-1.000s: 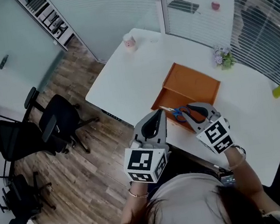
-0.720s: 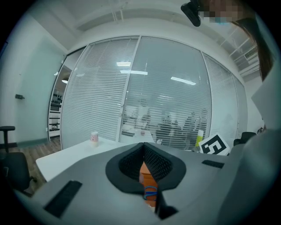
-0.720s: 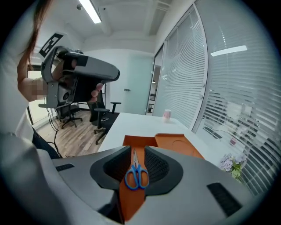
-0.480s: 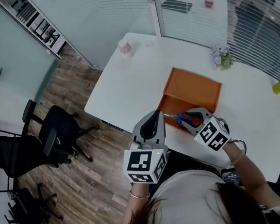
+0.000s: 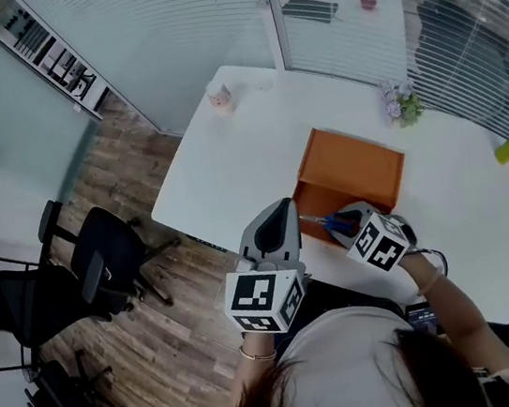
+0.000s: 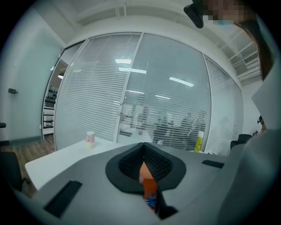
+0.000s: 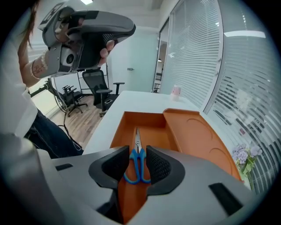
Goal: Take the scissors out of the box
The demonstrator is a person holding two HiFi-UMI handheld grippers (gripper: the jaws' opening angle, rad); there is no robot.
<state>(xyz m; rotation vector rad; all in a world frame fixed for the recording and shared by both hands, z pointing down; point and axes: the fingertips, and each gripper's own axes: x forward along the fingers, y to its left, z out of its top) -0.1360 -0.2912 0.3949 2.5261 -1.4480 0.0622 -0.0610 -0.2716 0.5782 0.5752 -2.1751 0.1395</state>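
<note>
the left gripper (image 5: 278, 213) and right gripper (image 5: 344, 221) have grey shells, black ribbed pads (image 7: 159, 166) and black-and-white marker cubes (image 5: 261, 298); the person wears a pale top (image 5: 356, 372) and thin bracelet (image 5: 254, 351).

- Left gripper (image 5: 283, 207) is held in the left hand and points about level, with its jaws closed tip to tip.
- Right gripper (image 5: 341, 224) tilts steeply down. Its jaws have just been opening and stand apart on either side of the scissors' (image 7: 138, 139) blue handles.

The scissors (image 7: 137, 159) in the box (image 7: 141, 119) on the table (image 5: 220, 165)
</note>
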